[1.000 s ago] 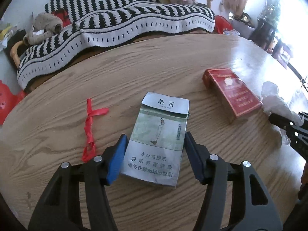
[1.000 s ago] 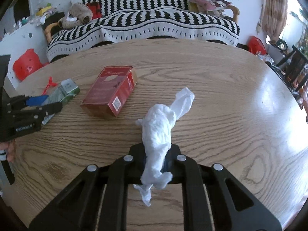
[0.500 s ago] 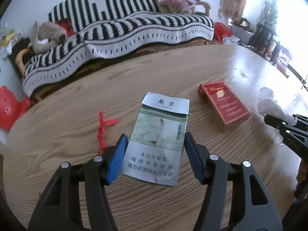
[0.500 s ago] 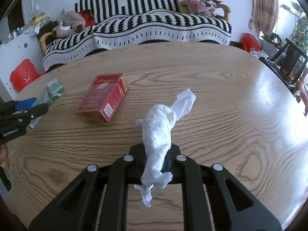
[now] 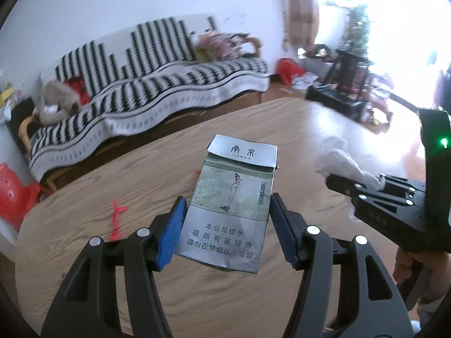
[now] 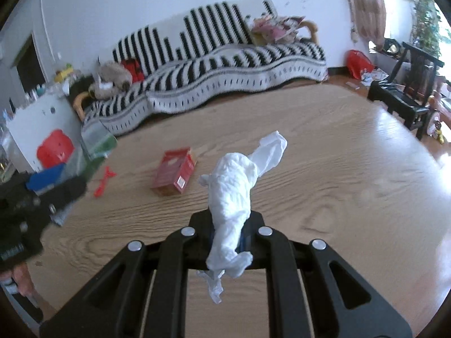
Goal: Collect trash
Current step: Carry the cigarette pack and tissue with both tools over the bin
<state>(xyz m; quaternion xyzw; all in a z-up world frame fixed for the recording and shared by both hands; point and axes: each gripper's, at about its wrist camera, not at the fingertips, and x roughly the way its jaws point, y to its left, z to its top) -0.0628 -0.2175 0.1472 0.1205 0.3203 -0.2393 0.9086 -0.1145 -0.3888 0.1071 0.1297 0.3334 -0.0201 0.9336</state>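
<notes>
To carry trash off the table (image 6: 338,169), the left gripper (image 5: 228,225) clamped a cigarette pack (image 5: 231,211) while the right gripper (image 6: 227,228) pinched a crumpled tissue (image 6: 234,191).

The left gripper (image 5: 228,225) is black plastic, its two arms cut with long triangular openings and set with round silver screw heads. Its jaws carry ribbed blue pads (image 5: 172,233). The right gripper (image 6: 227,225) has the same black frame, the same slotted arms and four silver screws in a row; a little blue shows at its pads. Seen from the left camera, its black body bears faint raised letters and a tall housing with a small green light (image 5: 444,142). A hand (image 5: 406,264) wraps its grip.
</notes>
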